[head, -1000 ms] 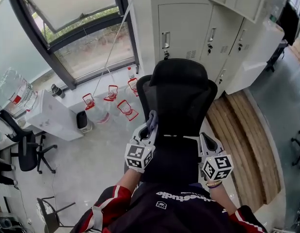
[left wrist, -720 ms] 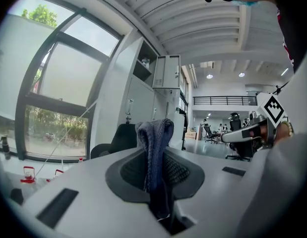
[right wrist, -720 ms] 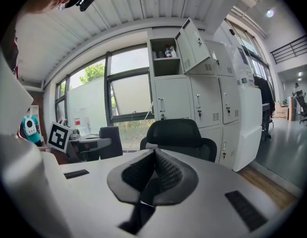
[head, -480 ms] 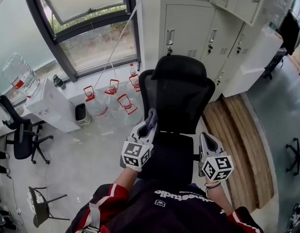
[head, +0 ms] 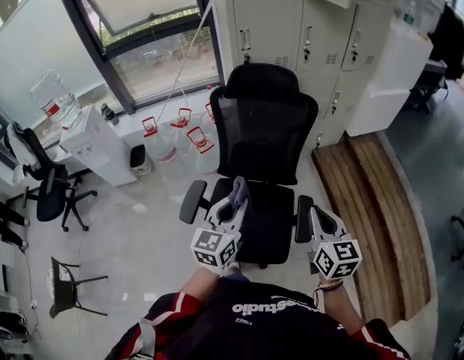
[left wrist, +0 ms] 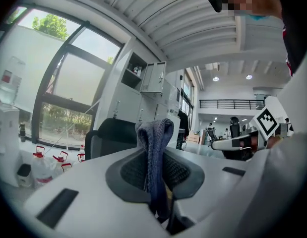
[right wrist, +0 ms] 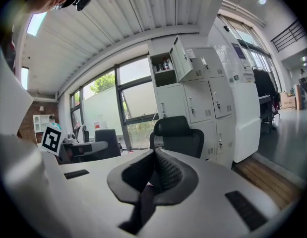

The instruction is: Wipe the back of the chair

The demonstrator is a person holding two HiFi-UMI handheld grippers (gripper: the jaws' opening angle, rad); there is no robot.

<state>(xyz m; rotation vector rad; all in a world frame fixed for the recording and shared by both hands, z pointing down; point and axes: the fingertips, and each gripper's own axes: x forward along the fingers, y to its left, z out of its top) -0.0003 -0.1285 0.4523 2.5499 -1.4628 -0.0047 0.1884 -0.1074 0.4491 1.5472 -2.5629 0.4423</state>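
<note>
A black mesh office chair [head: 261, 130] with a headrest [head: 258, 81] stands in front of me, its seat [head: 265, 216] turned my way. My left gripper [head: 233, 199] hovers over the seat's front left, short of the backrest, shut on a grey-blue cloth [head: 237, 189]. In the left gripper view the cloth [left wrist: 154, 138] sticks up between the jaws, with the chair [left wrist: 111, 135] beyond it. My right gripper [head: 316, 216] is near the right armrest [head: 303, 220], shut with nothing in it. The right gripper view shows the chair [right wrist: 178, 135] ahead.
Water jugs with red handles [head: 179, 137] and a white dispenser [head: 93, 145] stand left of the chair under the window. Grey lockers [head: 291, 21] are behind it. A wooden platform [head: 366, 201] lies to the right. Small black chairs [head: 48, 193] and a stool [head: 67, 287] sit far left.
I have backed away from the chair. The left gripper with the cloth has come off the backrest's left edge and now sits over the seat front. Both grippers stay shut.
</note>
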